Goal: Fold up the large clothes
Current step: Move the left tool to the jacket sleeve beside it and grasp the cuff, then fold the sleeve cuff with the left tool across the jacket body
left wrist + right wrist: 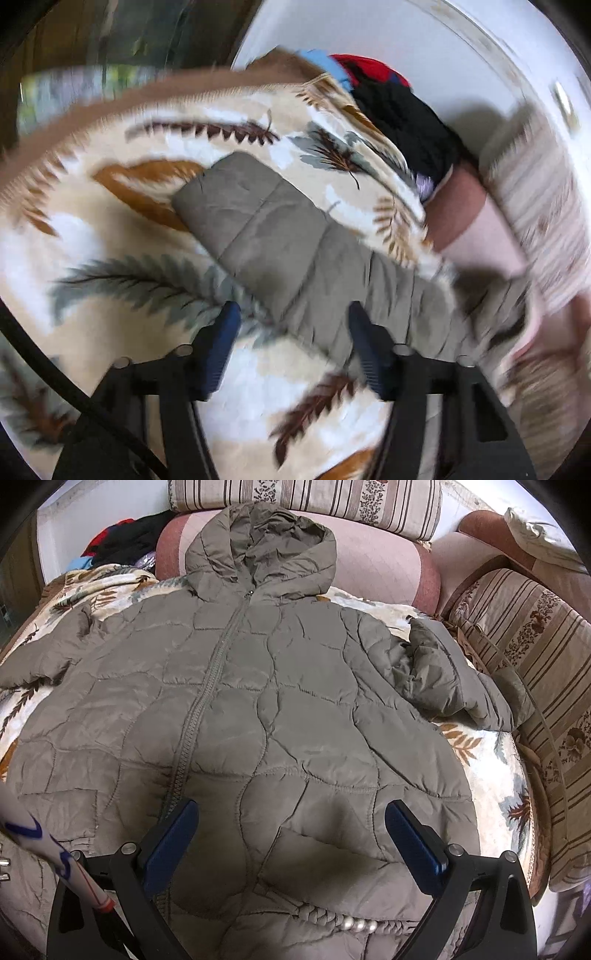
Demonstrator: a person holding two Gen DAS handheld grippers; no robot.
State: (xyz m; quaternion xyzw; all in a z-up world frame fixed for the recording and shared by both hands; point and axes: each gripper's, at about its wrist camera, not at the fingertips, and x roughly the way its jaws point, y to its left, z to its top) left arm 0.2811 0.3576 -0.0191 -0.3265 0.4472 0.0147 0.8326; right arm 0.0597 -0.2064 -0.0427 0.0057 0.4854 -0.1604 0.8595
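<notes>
A grey-green quilted hooded jacket lies front up and zipped on a leaf-patterned blanket, hood toward the sofa back. Its right sleeve is crumpled near the sofa arm. My right gripper is open and empty, hovering over the jacket's lower hem. In the blurred left wrist view, my left gripper is open and empty just above the jacket's left sleeve, which stretches out flat across the blanket.
A striped sofa back and cushions border the blanket at the far and right sides. A pile of black, red and blue clothes lies at the blanket's far corner by a white wall, and it also shows in the right wrist view.
</notes>
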